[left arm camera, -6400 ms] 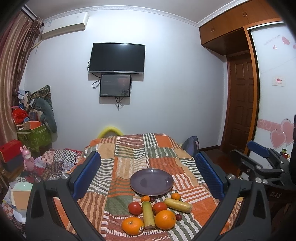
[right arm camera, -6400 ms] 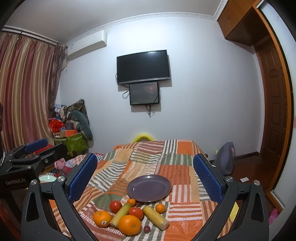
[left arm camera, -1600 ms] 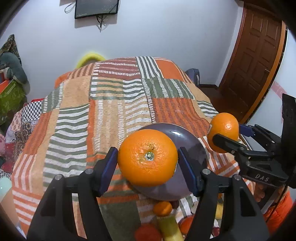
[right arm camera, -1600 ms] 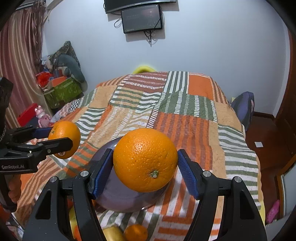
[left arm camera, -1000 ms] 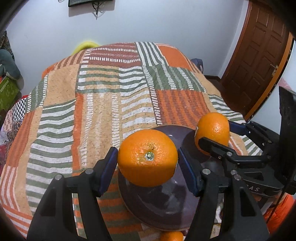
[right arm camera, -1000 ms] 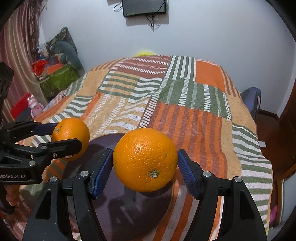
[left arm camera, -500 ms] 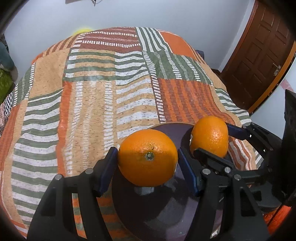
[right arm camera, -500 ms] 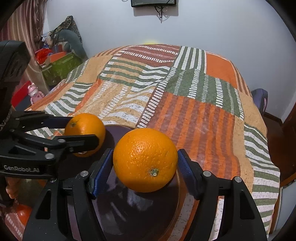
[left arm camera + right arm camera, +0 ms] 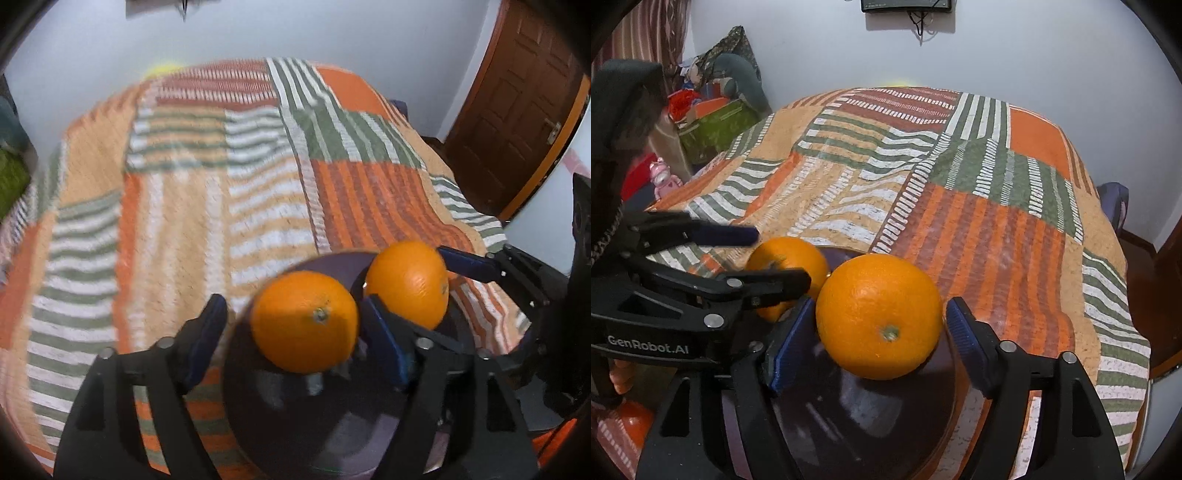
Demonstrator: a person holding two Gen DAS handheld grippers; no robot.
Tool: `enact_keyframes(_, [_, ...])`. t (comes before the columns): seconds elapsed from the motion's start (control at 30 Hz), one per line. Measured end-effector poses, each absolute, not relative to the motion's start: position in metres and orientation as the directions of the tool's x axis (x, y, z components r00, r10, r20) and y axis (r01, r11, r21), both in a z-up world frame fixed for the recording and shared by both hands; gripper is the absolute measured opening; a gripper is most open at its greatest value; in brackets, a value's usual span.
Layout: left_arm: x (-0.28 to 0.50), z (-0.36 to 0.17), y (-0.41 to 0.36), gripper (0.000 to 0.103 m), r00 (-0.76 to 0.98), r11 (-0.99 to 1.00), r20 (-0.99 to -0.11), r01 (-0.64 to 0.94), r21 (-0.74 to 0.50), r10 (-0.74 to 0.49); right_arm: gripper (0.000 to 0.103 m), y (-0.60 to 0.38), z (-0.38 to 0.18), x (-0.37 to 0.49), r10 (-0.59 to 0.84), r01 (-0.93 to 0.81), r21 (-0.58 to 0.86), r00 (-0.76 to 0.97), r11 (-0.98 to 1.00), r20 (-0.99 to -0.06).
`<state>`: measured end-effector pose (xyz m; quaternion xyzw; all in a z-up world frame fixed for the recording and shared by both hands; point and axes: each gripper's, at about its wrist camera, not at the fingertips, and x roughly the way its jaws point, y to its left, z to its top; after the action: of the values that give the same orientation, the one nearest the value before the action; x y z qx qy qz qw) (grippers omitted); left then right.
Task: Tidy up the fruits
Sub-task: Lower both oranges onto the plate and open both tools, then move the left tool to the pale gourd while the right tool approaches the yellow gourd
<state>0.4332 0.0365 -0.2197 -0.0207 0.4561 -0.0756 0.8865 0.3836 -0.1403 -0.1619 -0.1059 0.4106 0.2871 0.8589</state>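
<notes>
Oranges are down over the plate [image 9: 886, 435] now. Half a second back both grippers were clamped tight on their fruit; in this moment the left gripper [image 9: 295, 343] has spread, with a clear gap between its left pad and the left orange [image 9: 304, 320]. The right gripper [image 9: 877, 338] has opened too, daylight showing on both sides of the right orange [image 9: 879, 315]. Both oranges sit side by side on the far half of the dark plate, on the striped bed cover [image 9: 979, 221]; I cannot tell whether they touch each other. The left wrist view is blurred, so that hand is likely moving. I judge the first two fruits delivered, and I should back both grippers out gently so neither orange rolls off, then fetch the rest.
</notes>
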Motion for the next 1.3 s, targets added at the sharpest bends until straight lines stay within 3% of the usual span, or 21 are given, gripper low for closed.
enact_keyframes(0.83, [0.325,-0.148,0.051,0.083,0.657,0.996,-0.752,0.086,-0.001,-0.057,0.077,-0.180,-0.087,0.310,0.383,-0.541,-0.011,0.609,0.841,-0.695])
enact_keyframes(1.3, [0.248,-0.140,0.040,0.084,0.627,0.996,-0.777,0.091,-0.006,-0.062,0.077,-0.207,-0.088,0.258,0.372,-0.529,0.018,0.571,0.848,-0.732])
